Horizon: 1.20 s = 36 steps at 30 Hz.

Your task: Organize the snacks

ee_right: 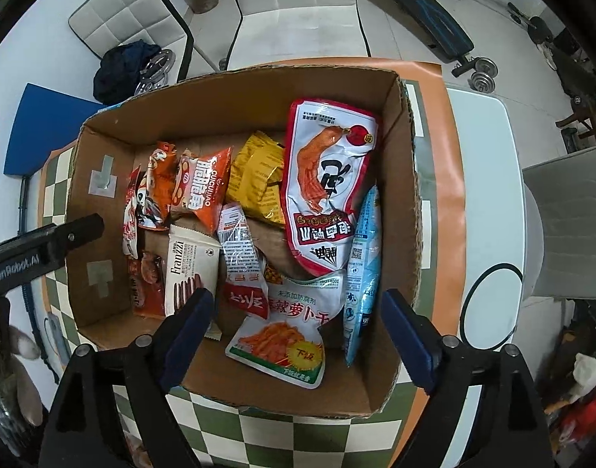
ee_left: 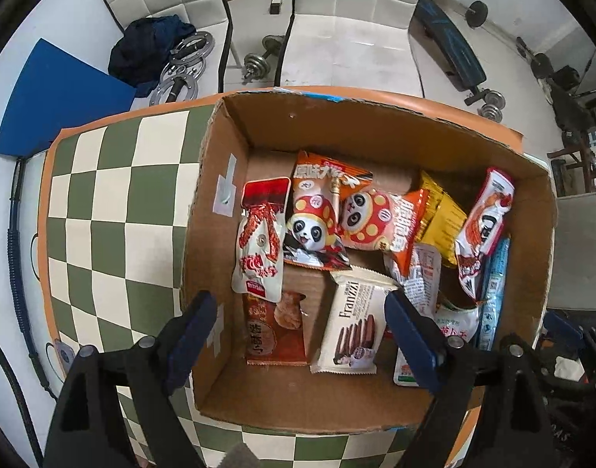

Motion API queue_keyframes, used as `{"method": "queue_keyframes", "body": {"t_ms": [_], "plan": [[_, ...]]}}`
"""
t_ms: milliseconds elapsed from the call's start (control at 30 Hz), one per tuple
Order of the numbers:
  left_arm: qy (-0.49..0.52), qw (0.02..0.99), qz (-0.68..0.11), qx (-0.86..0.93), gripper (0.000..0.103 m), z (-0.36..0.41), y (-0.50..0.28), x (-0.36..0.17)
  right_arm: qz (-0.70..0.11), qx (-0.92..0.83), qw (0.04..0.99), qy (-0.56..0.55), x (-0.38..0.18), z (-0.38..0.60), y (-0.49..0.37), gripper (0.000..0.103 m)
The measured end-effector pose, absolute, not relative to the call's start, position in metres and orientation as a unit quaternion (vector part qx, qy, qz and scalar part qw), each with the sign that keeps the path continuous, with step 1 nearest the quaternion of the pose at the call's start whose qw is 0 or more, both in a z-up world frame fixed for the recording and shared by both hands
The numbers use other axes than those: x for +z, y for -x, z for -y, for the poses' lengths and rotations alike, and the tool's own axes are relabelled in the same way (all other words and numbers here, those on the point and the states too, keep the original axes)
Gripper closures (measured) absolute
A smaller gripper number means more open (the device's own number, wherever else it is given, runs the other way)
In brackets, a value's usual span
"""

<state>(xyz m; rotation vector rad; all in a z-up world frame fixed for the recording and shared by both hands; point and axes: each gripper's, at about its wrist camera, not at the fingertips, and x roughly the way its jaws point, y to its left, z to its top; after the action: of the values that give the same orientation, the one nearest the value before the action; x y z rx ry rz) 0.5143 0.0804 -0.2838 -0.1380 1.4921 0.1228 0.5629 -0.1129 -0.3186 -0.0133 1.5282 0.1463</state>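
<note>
Snack packets lie jumbled inside an open cardboard box on the checkered table. Above it, the left hand-held gripper and right hand-held gripper both hover with fingers spread apart, holding nothing; a wafer pack lies below.

- left gripper wide open, empty, over box
- Franzzi pack between fingers, below
- box on checkered mat
</note>
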Motion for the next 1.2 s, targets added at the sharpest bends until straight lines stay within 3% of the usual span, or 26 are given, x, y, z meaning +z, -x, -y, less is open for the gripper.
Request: {"method": "queue_keyframes", "body": {"t_ms": [567, 1200], "plan": [[0.05, 0.766, -0.639, 0.048, 0.015, -0.065, -0.474, -0.254, -0.656, 0.069, 0.752, -0.007, -0.294, 0.119, -0.535, 0.007], [0.028, 0.88, -0.47, 0.064, 0.015, -0.039, -0.33, -0.121, -0.525, 0.093, 0.846, -0.019, -0.17, 0.133, -0.402, 0.001]]}}
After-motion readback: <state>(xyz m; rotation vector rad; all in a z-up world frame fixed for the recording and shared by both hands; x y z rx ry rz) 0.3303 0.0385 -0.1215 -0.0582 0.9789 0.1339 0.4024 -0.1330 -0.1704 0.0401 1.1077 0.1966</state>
